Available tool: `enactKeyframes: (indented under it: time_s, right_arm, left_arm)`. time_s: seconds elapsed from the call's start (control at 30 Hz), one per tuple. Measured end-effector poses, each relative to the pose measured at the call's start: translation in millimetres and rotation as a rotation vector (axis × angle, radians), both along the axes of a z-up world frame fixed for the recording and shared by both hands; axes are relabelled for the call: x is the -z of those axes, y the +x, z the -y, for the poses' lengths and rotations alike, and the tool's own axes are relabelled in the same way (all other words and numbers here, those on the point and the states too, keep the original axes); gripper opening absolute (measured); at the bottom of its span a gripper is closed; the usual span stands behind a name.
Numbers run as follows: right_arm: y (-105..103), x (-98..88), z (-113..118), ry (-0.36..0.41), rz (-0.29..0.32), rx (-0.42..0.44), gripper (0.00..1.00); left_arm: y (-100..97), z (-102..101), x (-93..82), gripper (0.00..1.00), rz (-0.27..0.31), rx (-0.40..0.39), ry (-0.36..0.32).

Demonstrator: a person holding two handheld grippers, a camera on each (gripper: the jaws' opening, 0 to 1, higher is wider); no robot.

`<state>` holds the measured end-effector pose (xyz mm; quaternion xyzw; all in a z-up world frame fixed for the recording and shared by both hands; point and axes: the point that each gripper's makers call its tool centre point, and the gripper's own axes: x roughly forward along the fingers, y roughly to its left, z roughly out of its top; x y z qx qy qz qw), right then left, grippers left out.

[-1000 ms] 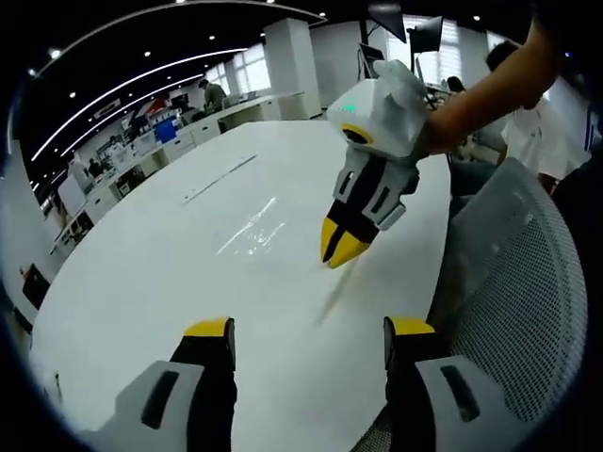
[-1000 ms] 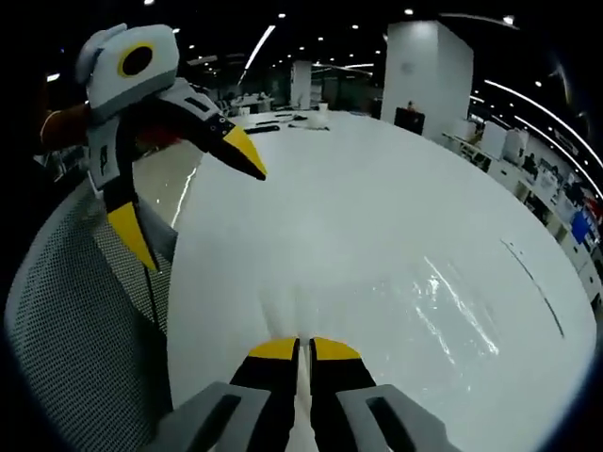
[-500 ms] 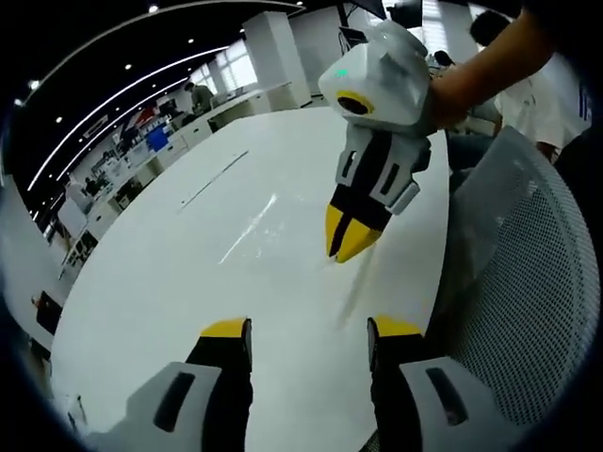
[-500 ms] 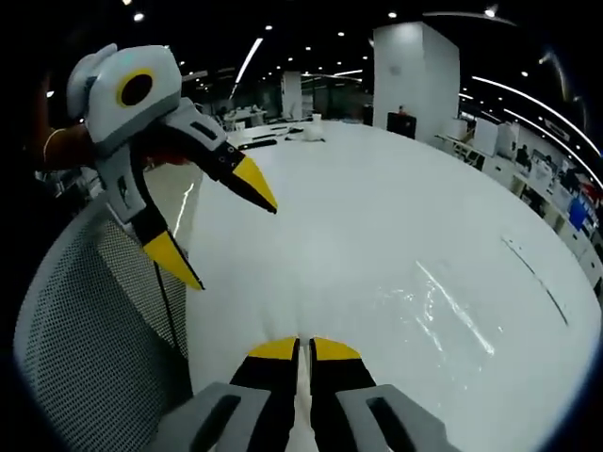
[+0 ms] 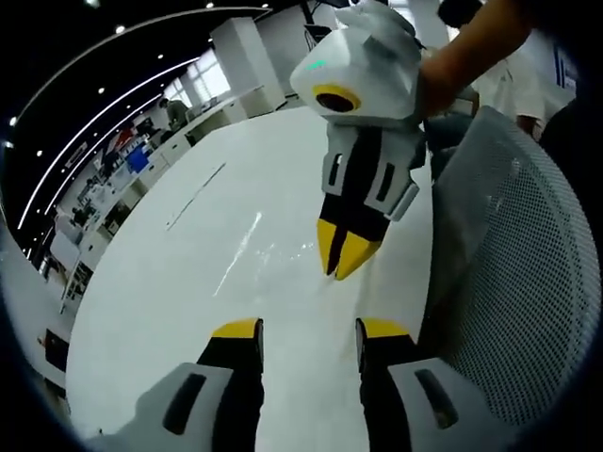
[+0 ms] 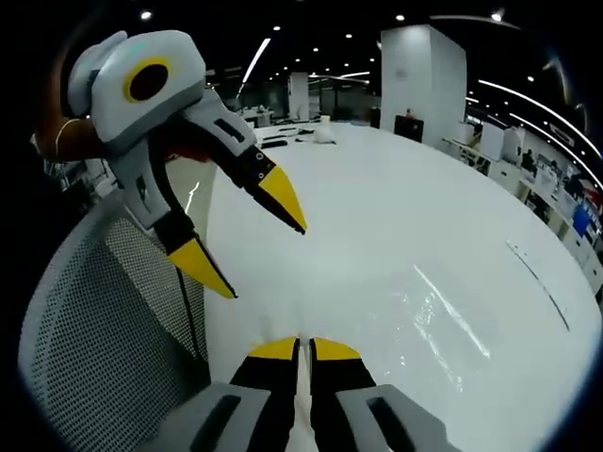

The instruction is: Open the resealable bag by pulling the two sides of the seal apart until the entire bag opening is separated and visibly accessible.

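Bag (image 6: 433,311), clear film, lies on the white table (image 5: 170,282), its near edge pinched in my right gripper (image 5: 343,256), jaws closed. My left gripper (image 6: 252,247) hangs spread and empty just beside. I judge: take the opposite seal lip, then pull apart evenly.

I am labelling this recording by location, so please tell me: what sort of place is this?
Most likely a large open-plan office. A big white table fills the foreground, a mesh chair stands at its edge, and long ceiling lights run above rows of desks in the background.
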<state>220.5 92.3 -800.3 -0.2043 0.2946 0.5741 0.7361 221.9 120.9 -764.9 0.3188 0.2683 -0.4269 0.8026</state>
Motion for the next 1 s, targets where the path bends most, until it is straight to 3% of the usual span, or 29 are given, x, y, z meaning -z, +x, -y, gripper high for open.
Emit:
enactKeyframes:
  time_s: [0.47, 0.67, 0.8, 1.0]
  right_arm:
    - [-13, -2.1, -5, -0.008, 0.011, -0.035, 0.00]
    - [-20, -2.0, -8, -0.021, 0.024, -0.063, 0.00]
    - [-22, -2.0, -9, -0.030, 0.037, -0.072, 0.00]
    - [-25, -4.4, -11, -0.026, 0.042, -0.078, 0.00]
  left_arm:
    - [-17.5, 18, 11.9, 0.29, 0.031, 0.174, 0.124]
    - [-19.3, 22, 16.1, 0.22, 0.038, 0.211, 0.151]
    - [-20.7, 22, 21.1, 0.11, 0.027, 0.232, 0.178]
    - [-22.3, 23, 24.9, 0.08, 0.022, 0.252, 0.185]
